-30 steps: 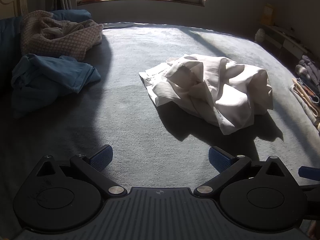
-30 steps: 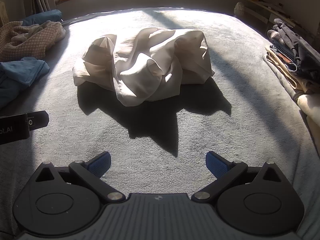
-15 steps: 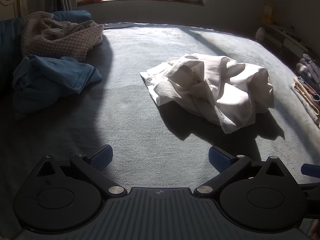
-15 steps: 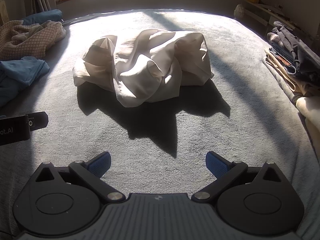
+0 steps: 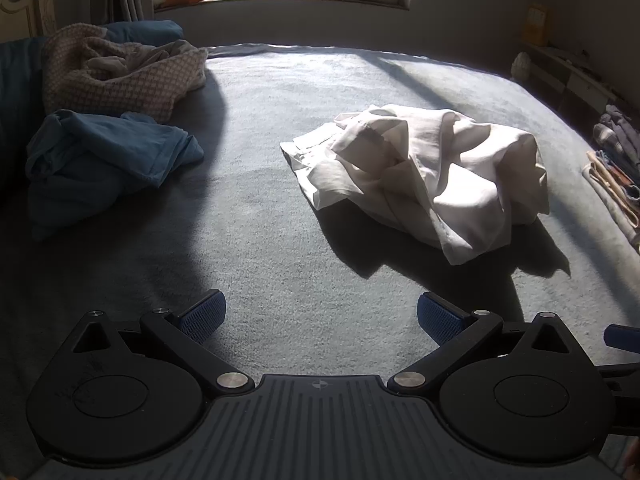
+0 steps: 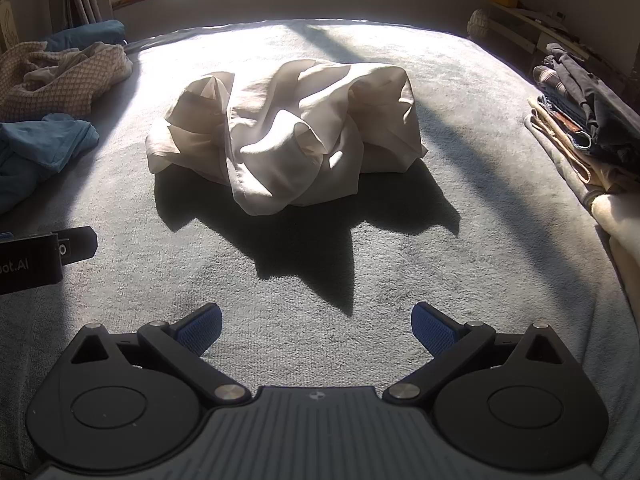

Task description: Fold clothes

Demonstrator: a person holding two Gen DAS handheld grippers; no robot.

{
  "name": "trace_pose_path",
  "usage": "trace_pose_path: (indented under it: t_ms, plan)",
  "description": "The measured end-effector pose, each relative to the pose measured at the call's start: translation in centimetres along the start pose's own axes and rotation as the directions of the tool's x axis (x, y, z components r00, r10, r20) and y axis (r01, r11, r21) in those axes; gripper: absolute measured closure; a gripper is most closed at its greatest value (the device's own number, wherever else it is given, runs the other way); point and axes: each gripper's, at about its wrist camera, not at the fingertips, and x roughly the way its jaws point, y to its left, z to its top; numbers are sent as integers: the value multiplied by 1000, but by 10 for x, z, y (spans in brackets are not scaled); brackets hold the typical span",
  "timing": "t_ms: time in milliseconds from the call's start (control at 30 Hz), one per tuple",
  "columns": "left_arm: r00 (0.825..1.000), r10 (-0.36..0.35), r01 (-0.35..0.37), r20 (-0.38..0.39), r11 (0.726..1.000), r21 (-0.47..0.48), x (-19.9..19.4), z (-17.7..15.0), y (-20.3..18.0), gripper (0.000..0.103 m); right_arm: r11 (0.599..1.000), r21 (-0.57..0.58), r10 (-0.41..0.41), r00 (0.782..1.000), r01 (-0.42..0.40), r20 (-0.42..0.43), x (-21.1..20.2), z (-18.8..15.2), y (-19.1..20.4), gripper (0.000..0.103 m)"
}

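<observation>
Grey bed cover [image 6: 312, 280] lies under both tools, half in strong sun and half in shadow. Your left gripper [image 5: 321, 316] and right gripper [image 6: 316, 322] hover above it with fingers spread wide and nothing between them. On the left tool's body, seen at the edge of the right view, you can read only "ot.AI". Further ahead the cream garment [image 6: 288, 136] sits crumpled in the middle of the bed. If you pinch a thick fold, several layers may lift together and stay tangled. The blue garment [image 5: 104, 156] and patterned cloth [image 5: 120, 76] wait at the far left, and the folded stack [image 6: 580, 120] at the right.
</observation>
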Motion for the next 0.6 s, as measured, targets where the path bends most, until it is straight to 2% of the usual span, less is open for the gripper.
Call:
trace_pose_path:
  t_ms: [600]
  plan:
    - [1000, -9, 9, -1, 1000, -6, 7, -2, 2, 0, 1000, 2, 1, 1000, -1, -10, 7, -1, 0, 0]
